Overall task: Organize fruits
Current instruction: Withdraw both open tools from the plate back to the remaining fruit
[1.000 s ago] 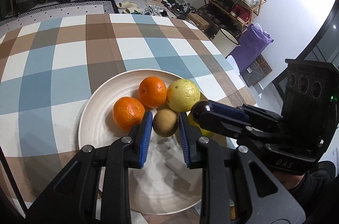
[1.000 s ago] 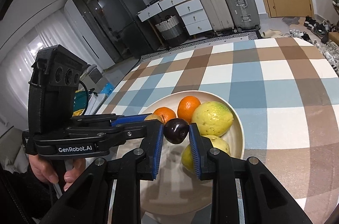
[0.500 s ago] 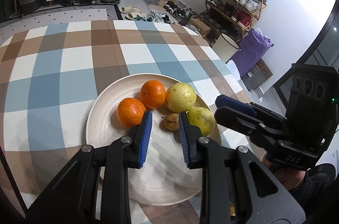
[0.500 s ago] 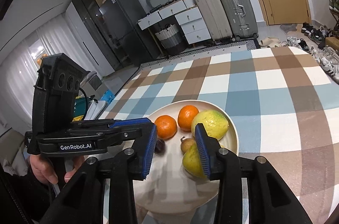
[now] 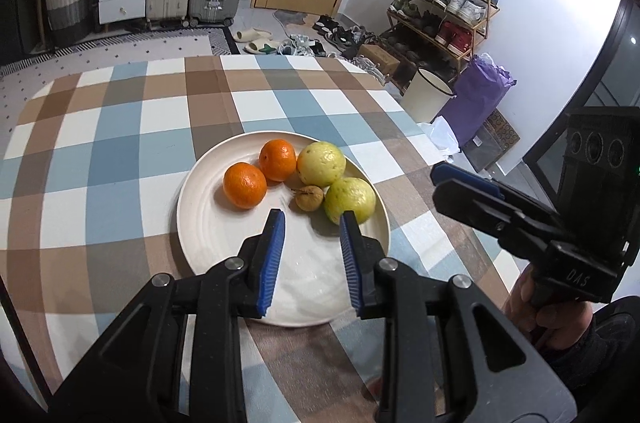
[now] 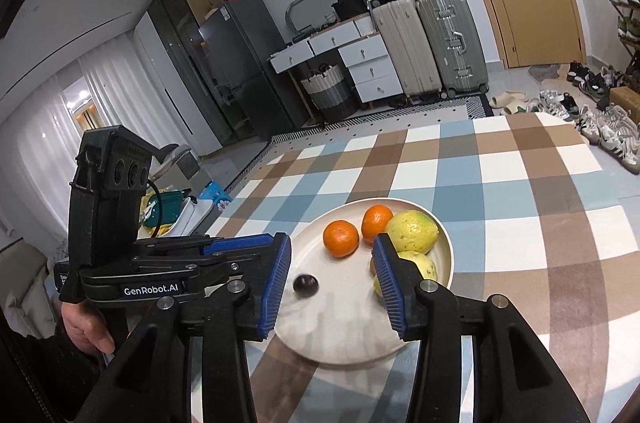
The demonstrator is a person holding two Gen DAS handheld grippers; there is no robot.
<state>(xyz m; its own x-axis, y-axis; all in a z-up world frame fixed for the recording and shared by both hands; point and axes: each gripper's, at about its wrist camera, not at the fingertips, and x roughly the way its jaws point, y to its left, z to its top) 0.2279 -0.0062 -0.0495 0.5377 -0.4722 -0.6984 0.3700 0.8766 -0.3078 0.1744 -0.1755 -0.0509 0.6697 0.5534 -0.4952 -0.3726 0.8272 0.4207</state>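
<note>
On plate [image 5: 208, 243]: 2 oranges [image 5: 245, 185] | 2 guavas [image 5: 321, 163] | maybe 1 plum [image 6: 306, 283] | both jaws apart, empty

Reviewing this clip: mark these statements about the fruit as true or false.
1. Two oranges lie on the plate. True.
2. The small dark fruit sits off the plate on the cloth. False: the dark fruit lies on the plate.
3. The small brown fruit lies beside a yellow-green fruit. True.
4. Three yellow-green fruits are on the plate. False: there are two, the other next to an orange.
</note>
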